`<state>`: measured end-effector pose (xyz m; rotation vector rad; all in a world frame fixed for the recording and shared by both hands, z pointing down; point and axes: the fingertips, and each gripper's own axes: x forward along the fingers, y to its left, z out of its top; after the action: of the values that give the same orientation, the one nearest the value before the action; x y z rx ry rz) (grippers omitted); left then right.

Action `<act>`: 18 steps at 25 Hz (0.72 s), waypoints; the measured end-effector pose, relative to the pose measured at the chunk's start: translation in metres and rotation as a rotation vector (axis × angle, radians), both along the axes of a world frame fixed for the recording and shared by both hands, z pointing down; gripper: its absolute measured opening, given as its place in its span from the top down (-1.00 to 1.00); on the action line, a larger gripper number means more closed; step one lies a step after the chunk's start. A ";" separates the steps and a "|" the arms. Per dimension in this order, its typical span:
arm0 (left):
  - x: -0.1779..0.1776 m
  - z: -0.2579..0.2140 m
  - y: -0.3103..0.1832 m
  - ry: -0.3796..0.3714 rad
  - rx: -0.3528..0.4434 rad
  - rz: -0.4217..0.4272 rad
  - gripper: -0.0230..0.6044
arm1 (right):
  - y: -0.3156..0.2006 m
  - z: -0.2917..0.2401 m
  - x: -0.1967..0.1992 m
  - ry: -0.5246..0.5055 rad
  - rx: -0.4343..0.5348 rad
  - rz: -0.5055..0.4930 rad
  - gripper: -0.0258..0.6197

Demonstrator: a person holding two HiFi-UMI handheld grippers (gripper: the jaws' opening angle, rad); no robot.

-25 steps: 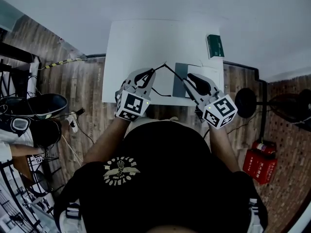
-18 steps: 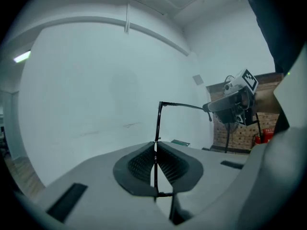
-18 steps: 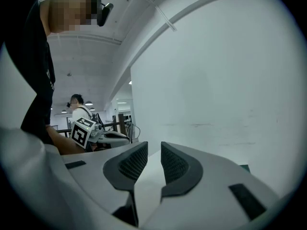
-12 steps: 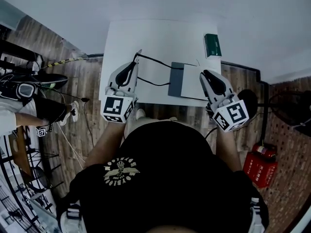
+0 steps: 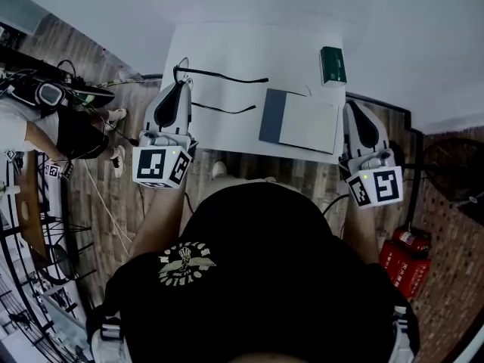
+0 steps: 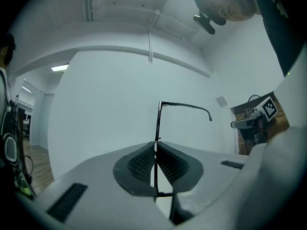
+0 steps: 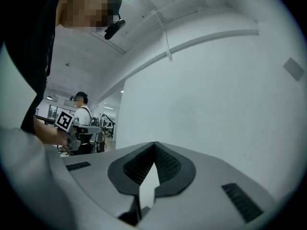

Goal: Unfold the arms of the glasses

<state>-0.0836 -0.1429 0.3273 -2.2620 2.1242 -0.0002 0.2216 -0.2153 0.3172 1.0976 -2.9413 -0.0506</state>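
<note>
The thin black glasses (image 5: 219, 76) hang above the left part of the white table (image 5: 242, 48), with both arms spread out to the right. My left gripper (image 5: 180, 82) is shut on the frame's front at its left end. In the left gripper view the frame (image 6: 157, 128) stands edge-on between the pressed pads, and one arm (image 6: 187, 105) reaches right from its top. My right gripper (image 5: 355, 106) is off the table's right edge; its jaws have just been closing, and in the right gripper view they (image 7: 154, 145) meet with nothing between them.
A grey flat case (image 5: 299, 122) lies near the table's front right, and a small green box (image 5: 332, 65) lies at the back right. A red fire extinguisher (image 5: 404, 259) stands on the wooden floor at the right. Another person (image 5: 45, 119) is at the far left.
The two grippers have drawn apart. The left one went left with the glasses, whose arms now stand spread. The right one let go, swung right off the table and shut.
</note>
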 end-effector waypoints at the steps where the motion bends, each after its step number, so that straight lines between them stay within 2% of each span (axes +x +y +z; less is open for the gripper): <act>1: 0.000 -0.003 0.003 -0.007 0.006 -0.007 0.86 | 0.000 -0.003 0.005 0.000 0.013 0.015 0.92; 7: 0.000 -0.014 0.019 -0.018 0.007 -0.034 0.86 | 0.001 -0.004 0.021 0.009 0.048 0.062 0.92; 13: -0.006 -0.016 0.024 -0.030 -0.011 -0.027 0.86 | 0.005 0.003 0.014 -0.009 0.031 0.060 0.92; 18: -0.015 -0.009 0.023 -0.014 -0.010 -0.016 0.86 | 0.013 0.010 0.005 0.017 0.025 0.071 0.92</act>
<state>-0.0982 -0.1195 0.3187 -2.2440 2.1405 -0.0272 0.2267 -0.2019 0.3273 1.1981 -2.8914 -0.0969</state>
